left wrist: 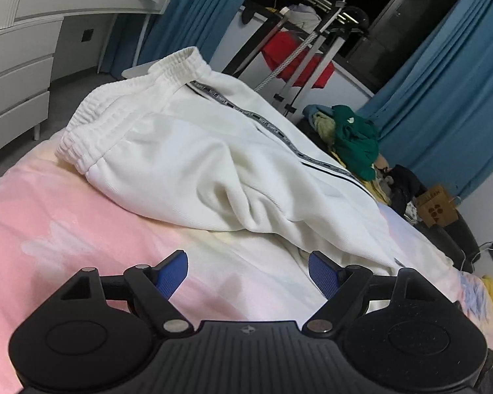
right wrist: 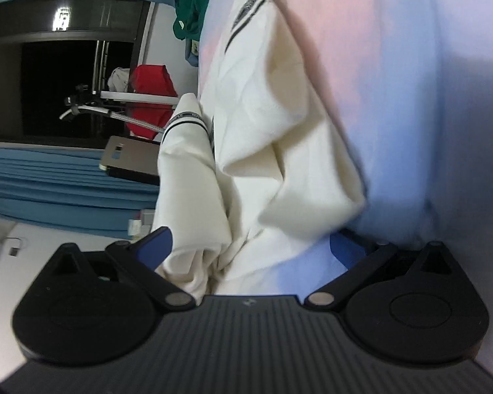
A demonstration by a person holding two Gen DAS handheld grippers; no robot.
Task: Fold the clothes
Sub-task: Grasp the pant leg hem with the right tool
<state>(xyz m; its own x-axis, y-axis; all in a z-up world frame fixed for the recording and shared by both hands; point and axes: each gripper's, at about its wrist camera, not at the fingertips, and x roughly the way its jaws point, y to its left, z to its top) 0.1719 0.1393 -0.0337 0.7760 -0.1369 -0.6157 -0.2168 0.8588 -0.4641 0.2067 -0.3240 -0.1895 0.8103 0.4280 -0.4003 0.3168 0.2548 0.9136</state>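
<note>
White trousers (left wrist: 213,151) beyond left gripper (left wrist: 248,274)

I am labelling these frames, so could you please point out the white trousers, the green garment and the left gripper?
white trousers (left wrist: 194,151): left wrist view, on the upper leg panel.
green garment (left wrist: 356,138): left wrist view, on its crumpled middle.
left gripper (left wrist: 248,274): left wrist view, midway between its blue fingertips.

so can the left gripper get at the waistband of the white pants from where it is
Probably yes: the left gripper is open over bare bedsheet, and nothing lies between it and the waistband of the white pants.
</note>
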